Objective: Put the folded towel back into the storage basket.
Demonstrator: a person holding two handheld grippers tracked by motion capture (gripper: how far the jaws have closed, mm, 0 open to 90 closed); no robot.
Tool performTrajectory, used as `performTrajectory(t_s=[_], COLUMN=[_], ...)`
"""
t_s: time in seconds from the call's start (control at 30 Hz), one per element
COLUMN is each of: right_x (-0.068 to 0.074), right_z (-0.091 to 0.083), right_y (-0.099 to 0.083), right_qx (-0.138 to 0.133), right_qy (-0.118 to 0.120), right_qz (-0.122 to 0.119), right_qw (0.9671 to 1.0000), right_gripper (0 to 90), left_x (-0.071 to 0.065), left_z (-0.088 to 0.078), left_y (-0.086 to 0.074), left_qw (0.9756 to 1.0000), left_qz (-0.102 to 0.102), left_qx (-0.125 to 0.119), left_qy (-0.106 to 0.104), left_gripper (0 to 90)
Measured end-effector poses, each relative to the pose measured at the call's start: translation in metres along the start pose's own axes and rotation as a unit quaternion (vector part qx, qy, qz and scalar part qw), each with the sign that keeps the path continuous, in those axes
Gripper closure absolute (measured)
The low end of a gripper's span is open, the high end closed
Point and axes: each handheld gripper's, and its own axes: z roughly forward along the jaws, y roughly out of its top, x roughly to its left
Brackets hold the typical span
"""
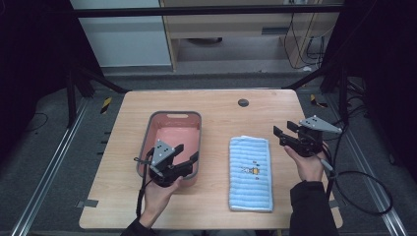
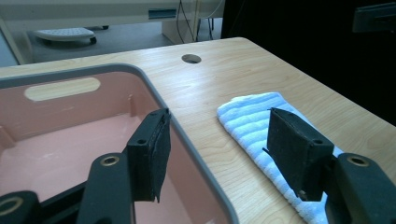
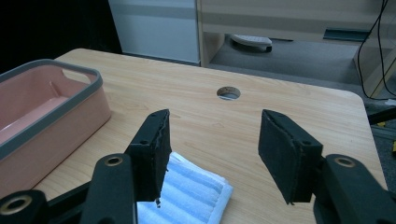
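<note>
Left gripper (image 1: 189, 153): jaws apart, nothing between the pads, held over the near right corner of the pink plastic basket with grey rim (image 1: 169, 116). In the left gripper view one jaw hangs over the basket's inside, the other covers part of the folded light-blue striped towel (image 1: 251, 172). Basket's near end is hidden under hand and gripper.

Right gripper (image 1: 283, 132): jaws apart, empty, hovering just right of the towel's far end, not touching it. The towel lies flat on the pale wooden table (image 1: 221, 113), beside the basket; its small printed motif is too tiny to read.
</note>
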Motion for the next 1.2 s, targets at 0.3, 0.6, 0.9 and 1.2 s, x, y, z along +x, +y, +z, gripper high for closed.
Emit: performTrajectory(t_s=[0.3,0.6,0.9,1.2], right_x=[-0.002,-0.007,-0.011,-0.012], right_z=[0.008,0.022,0.034,0.044], right_y=[0.007,0.003,-0.005,-0.016], right_qx=[-0.001,0.01,0.023,0.035], right_qy=[0.003,0.001,0.005,0.008], right_qz=[0.0,-0.002,-0.003,-0.007], right_qw=[1.0,0.9999,0.9997,0.9993], right_gripper=[44.1,46.4,48.5,49.1], left_x=[-0.02,-0.037,-0.053,-0.068], left_z=[0.014,0.028,0.042,0.055], left_y=[0.0,-0.006,-0.016,-0.032], left_qw=[0.9998,0.9993,0.9984,0.9974], left_qz=[0.013,0.019,0.029,0.038], left_qx=[0.003,0.016,0.032,0.049], left_qy=[-0.018,-0.029,-0.036,-0.038], left_gripper=[40.0,41.8,43.4,44.7])
